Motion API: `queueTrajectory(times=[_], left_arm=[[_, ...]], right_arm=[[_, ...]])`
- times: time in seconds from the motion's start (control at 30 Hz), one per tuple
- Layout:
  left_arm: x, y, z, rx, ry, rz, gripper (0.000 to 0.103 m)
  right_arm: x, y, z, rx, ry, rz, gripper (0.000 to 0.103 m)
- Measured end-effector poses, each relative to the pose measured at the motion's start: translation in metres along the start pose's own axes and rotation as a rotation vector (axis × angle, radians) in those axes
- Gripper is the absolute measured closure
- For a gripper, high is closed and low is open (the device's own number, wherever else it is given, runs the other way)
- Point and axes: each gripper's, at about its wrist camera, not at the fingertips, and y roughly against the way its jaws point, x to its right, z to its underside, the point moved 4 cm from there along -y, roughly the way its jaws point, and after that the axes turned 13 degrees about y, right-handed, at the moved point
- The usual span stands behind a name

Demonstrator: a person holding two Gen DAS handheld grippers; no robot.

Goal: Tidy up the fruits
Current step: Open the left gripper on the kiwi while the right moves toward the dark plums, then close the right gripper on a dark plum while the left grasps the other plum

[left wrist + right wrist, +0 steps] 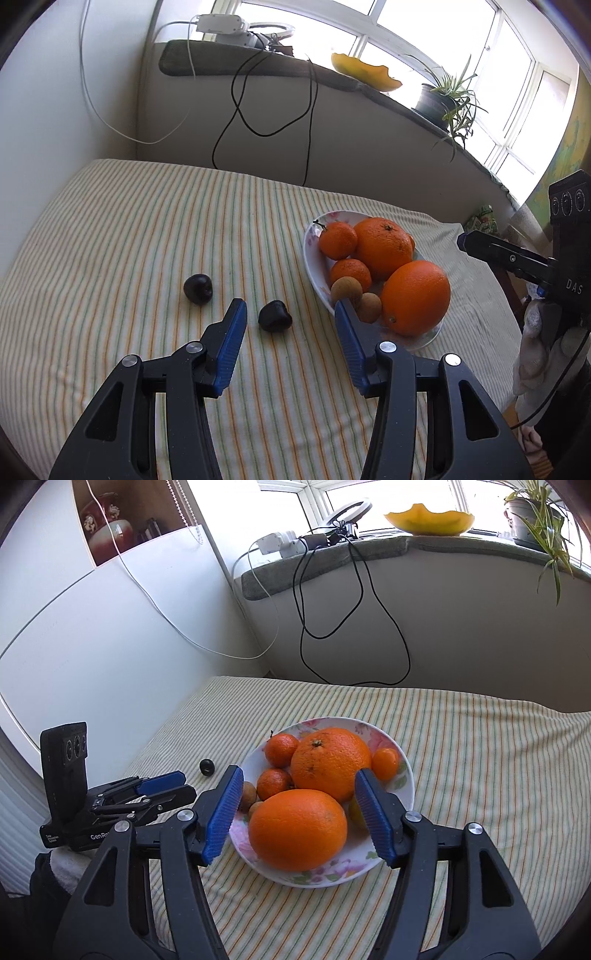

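Dark plums [274,316] and [198,288] are seen loose on the counter [110,229], at 9 o'clock of the plate [314,266]. Left tongs [290,319] and right tongs [299,788] are held apart, empty. Plums are judged light, soft, bruisable, best pinched gently across the middle.

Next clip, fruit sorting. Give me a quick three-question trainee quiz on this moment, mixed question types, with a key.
1. True or false: both dark fruits lie on the striped cloth, outside the plate.
2. Which is held? A) nothing B) large orange C) small brown fruit
3. Fill in: the nearer dark fruit sits in line with the gap of the ___ gripper.

Key: 1 true. The farther dark fruit is also off the plate. 2 A. The left gripper and right gripper are open. 3 left.
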Motion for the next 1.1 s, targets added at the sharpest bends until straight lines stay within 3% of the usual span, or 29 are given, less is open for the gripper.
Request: queueTrajectory(times=[0.5, 0.63, 0.8, 0.87, 1.1], left_arm=[[-0.04, 0.01, -0.009, 0.021, 0.031, -0.049, 0.055], [-0.044, 0.009, -0.011, 0.012, 0.021, -0.046, 0.055], [-0.048, 0.004, -0.013, 0.003, 0.018, -0.043, 0.057], [-0.051, 0.0, -0.015, -0.002, 0.026, -0.039, 0.057], [-0.06, -0.01, -0.018, -0.028, 0.023, -0.043, 0.062]], right_arm=[[-0.082, -0.024, -0.003, -0.074, 0.279, -0.117, 0.04], [-0.104, -0.041, -0.002, -0.139, 0.396, -0.143, 0.054], [-0.123, -0.066, -0.003, -0.229, 0.546, -0.147, 0.055], [-0.129, -0.075, -0.003, -0.262, 0.584, -0.157, 0.061], [-0.145, -0.107, 0.001, -0.363, 0.734, -0.143, 0.062]])
